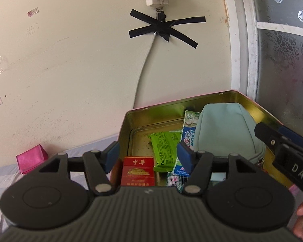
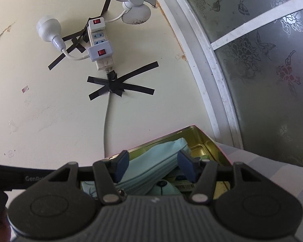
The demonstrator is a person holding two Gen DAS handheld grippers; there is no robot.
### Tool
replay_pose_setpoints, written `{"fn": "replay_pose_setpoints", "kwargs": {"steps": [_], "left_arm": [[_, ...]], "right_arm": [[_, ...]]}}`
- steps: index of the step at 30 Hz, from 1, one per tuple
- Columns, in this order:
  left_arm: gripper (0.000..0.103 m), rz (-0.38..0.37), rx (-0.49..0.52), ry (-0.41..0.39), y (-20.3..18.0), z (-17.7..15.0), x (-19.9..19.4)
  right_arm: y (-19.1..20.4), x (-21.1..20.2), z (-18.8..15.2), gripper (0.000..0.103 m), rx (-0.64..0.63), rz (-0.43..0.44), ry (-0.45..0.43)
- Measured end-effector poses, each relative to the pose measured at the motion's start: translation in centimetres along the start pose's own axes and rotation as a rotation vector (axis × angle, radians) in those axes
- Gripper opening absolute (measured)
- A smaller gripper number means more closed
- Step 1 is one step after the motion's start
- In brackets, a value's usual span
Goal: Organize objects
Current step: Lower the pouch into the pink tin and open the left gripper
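An open gold-lined tin box (image 1: 230, 96) sits on the bed. In it lie a red cigarette pack (image 1: 137, 171), a green snack packet (image 1: 165, 151), a blue-and-white toothpaste box (image 1: 188, 129) and a light blue zip pouch (image 1: 226, 131). My left gripper (image 1: 148, 157) is open above the cigarette pack and holds nothing. My right gripper (image 2: 153, 166) is open just over the pouch (image 2: 151, 173), its fingers either side of it, not closed on it. It also enters the left wrist view (image 1: 276, 141) at the box's right side.
A pink box (image 1: 31, 159) lies on the bedsheet at left. The wall behind carries a power strip (image 2: 99, 46), taped cable (image 2: 107, 121) and a small white fan (image 2: 135, 4). A frosted glass door (image 2: 262, 70) stands at right.
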State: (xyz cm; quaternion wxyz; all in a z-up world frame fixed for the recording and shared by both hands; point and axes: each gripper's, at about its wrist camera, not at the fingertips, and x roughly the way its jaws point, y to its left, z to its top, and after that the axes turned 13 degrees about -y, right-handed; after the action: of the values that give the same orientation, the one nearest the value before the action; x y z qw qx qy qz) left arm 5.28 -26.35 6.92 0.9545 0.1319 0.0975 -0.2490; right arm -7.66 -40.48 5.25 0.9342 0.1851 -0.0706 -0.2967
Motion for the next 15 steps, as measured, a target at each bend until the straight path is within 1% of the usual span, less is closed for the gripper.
{"fn": "replay_pose_setpoints", "kwargs": {"steps": [5, 15], "left_arm": [[0.065, 0.025, -0.008, 0.005, 1.8, -0.7, -1.1], [0.066, 0.084, -0.057, 0.014, 6.0, -2.1, -2.6]], "right_arm": [[0.7, -0.3, -0.2, 0.055, -0.006, 0.011, 0.010], [3.4, -1.7, -0.2, 0.057, -0.037, 0.049, 0.009]]}}
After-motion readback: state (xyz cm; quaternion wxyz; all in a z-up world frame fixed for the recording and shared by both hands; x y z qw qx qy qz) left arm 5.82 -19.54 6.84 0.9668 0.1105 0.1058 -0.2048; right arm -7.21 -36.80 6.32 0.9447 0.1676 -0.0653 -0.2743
